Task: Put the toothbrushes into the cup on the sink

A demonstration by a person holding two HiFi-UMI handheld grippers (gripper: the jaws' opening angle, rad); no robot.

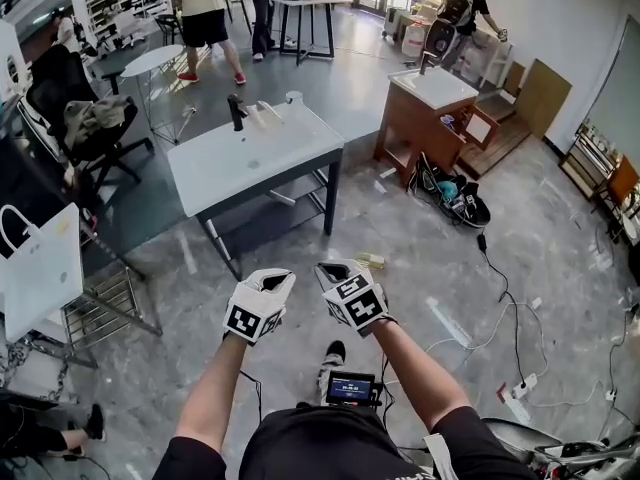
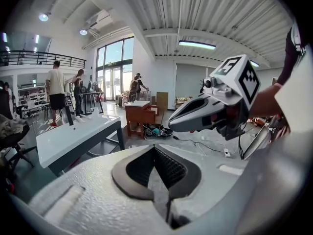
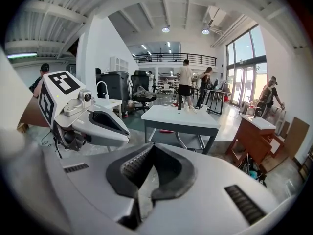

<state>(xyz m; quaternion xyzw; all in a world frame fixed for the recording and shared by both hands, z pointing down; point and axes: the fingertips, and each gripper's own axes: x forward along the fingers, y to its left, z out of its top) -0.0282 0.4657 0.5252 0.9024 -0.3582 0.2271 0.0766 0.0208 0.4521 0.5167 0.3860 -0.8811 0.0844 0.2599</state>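
Nearest the camera, a small lit screen point(image 1: 350, 387) sits at the person's waist; just ahead, the left claw point(image 1: 277, 281) and the right claw point(image 1: 331, 271) hang side by side at waist height, each at the end of a bare forearm, pointing forward over the grey floor point(image 1: 450, 258). In the left gripper view the left claw point(image 2: 154, 151) has its dark ribbed pads brought together at the tips with nothing between them; the right gripper view shows the right claw point(image 3: 151, 147) likewise pressed together and empty. This carry posture fits a person standing well apart from the work: there is nothing within reach to grasp, so both claws travel closed. Farther on stands the white sink point(image 1: 215, 173), set as the top of a dark-legged table point(image 1: 330, 196), with a black faucet point(image 1: 237, 111) along its far edge. Just beside the faucet lie slim pale shapes, judged to be the toothbrushes point(image 1: 266, 113), flat on the sink deck where a claw can pinch them from above; a small pale cylinder at the far corner, probably the cup point(image 1: 293, 97), stands near them, though both are too small to read clearly. No brush appears to be in the cup, so the task is judged not yet begun, and the first need is an approach to the sink. Beyond are a wooden cabinet point(image 1: 415, 128) and several people at the back of the hall
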